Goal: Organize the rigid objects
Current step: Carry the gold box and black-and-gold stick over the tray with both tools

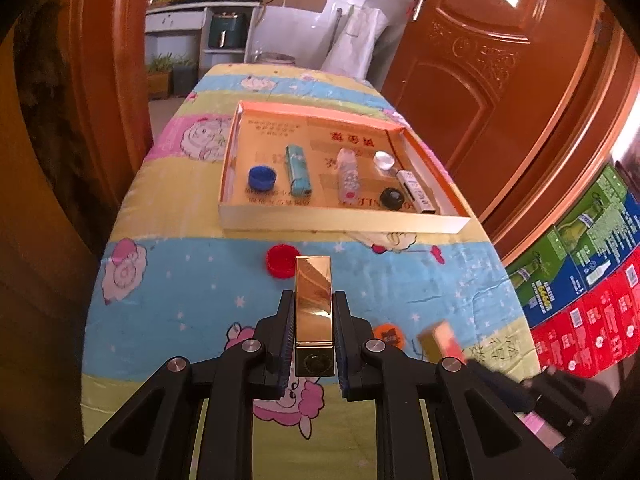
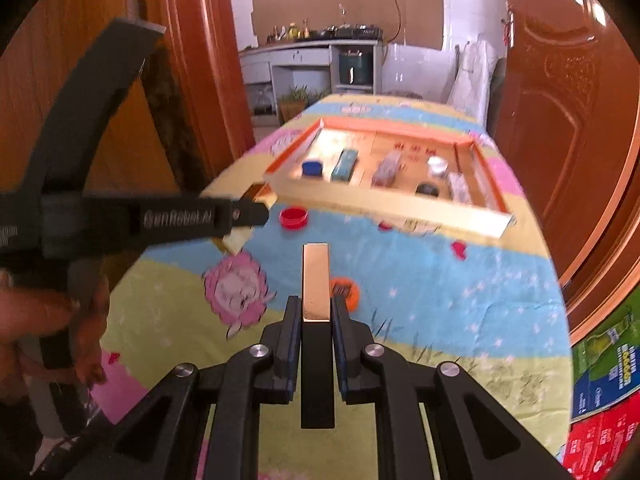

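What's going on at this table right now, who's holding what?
A person holds a gripper in each hand over a table with a cartoon cloth. The left gripper is shut on a gold rectangular lighter; the right gripper is shut on a second gold-and-black lighter. Ahead, the shallow cardboard tray already holds a blue cap, three lighters and two more caps. A red cap and an orange cap lie loose on the cloth.

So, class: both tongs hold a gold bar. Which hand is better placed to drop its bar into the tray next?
Probably left: the left tongs sit by the tray's near corner; right tongs hang farther back.
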`<state>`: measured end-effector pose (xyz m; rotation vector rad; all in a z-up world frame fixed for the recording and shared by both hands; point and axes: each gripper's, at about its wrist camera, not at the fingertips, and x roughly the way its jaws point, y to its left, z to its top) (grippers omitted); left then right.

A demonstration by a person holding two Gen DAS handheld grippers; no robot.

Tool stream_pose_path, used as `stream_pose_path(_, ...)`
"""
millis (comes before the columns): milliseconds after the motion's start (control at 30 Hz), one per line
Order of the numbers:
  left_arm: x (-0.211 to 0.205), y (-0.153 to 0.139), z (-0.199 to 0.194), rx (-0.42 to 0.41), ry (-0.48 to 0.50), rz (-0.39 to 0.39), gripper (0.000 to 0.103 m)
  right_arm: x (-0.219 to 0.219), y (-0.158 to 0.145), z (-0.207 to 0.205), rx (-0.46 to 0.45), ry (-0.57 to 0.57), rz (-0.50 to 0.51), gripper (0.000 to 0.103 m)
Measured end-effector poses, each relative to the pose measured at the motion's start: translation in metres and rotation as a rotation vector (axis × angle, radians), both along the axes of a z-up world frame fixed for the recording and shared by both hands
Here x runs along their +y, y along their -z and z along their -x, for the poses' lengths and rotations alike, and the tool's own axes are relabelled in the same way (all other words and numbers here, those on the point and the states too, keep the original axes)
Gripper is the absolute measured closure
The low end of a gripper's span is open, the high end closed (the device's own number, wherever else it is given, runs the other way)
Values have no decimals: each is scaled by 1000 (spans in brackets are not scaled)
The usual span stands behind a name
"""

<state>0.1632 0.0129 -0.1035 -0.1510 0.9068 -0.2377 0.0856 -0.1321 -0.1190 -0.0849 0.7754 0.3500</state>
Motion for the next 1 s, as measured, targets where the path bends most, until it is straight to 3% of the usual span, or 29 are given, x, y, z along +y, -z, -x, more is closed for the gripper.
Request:
stream_pose_path(500, -14, -46, -48, -68, 29, -36, 85, -46, -55, -75, -63, 78, -78, 88)
stream_pose_path(1000, -32, -51, -142, -96, -2, -97, 85, -58, -49, -175, -53, 100, -78, 88)
